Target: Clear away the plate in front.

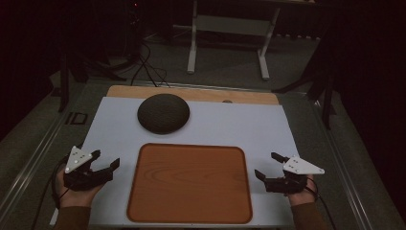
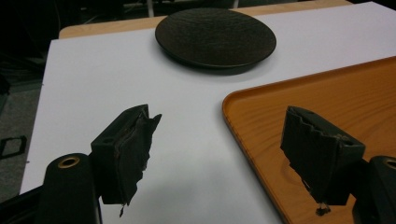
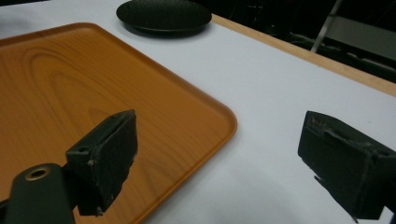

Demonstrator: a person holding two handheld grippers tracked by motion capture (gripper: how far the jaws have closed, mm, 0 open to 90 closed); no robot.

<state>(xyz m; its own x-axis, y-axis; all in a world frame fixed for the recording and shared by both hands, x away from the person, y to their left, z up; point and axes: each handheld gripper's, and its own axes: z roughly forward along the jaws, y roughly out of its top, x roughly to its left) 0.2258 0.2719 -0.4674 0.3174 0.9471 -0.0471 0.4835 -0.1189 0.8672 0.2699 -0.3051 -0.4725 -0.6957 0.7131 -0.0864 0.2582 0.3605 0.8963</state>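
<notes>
Table legs beyond plate appear from high view.

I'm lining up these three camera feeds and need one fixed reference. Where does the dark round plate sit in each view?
High view: dark plate sits upper centre-left, on the white sheet beyond the tray.
Left gripper view: plate at top centre, beyond the jaws.
Right gripper view: plate at the top edge, left of centre.
Shared landmark: the orange wooden tray, nearer than the plate in all three.
</notes>
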